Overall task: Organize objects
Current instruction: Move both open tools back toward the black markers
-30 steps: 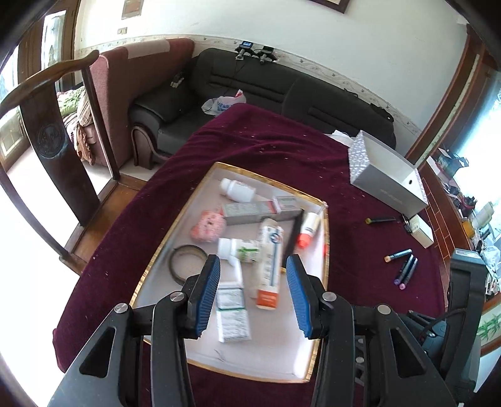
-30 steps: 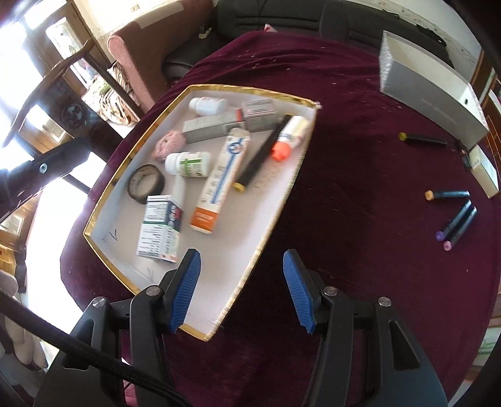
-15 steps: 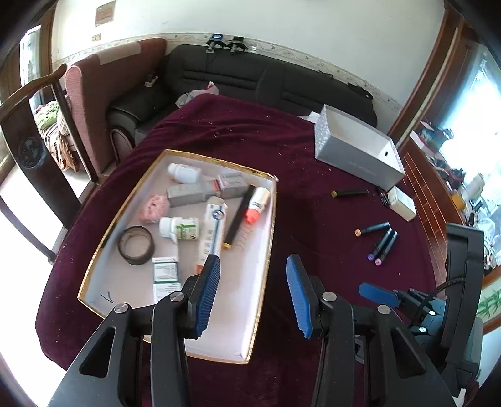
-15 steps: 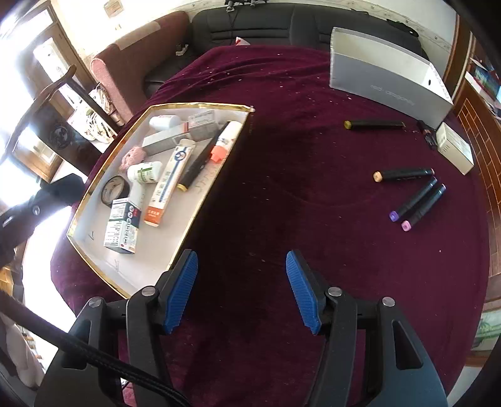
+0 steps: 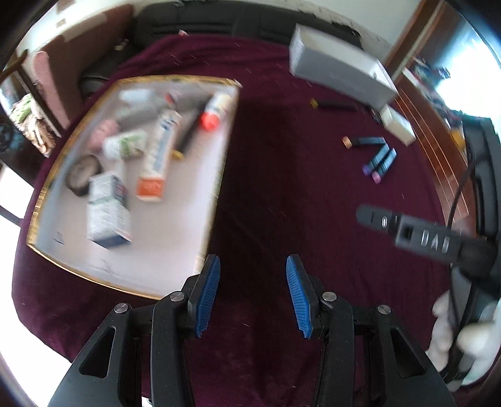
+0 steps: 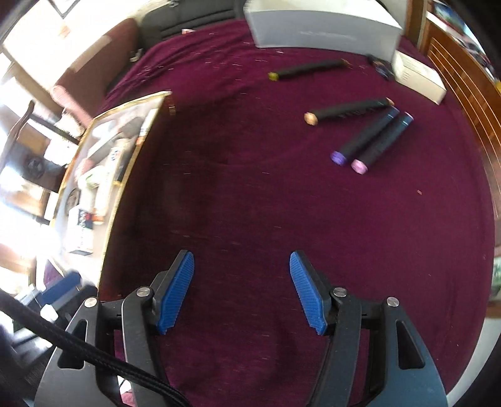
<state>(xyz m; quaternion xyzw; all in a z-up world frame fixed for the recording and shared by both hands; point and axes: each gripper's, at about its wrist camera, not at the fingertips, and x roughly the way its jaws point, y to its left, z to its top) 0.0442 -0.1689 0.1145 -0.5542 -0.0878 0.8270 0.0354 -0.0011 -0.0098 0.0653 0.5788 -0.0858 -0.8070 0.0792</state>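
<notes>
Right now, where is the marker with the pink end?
In the right wrist view, the pink-ended marker lies on the maroon tablecloth at upper right, side by side with the purple-ended marker, just below the orange-ended marker.

Four dark markers (image 6: 360,131) loose on cloth, gold-rimmed tray (image 5: 125,285) holding toiletries

Beyond my table's maroon cloth (image 6: 281,219), a black sofa (image 5: 219,22) lines the white wall, with a reddish armchair (image 6: 94,59) at its left end. A dark wooden chair (image 6: 18,125) stands by the table's left side, and wood panelling (image 6: 460,69) runs along the right.
</notes>
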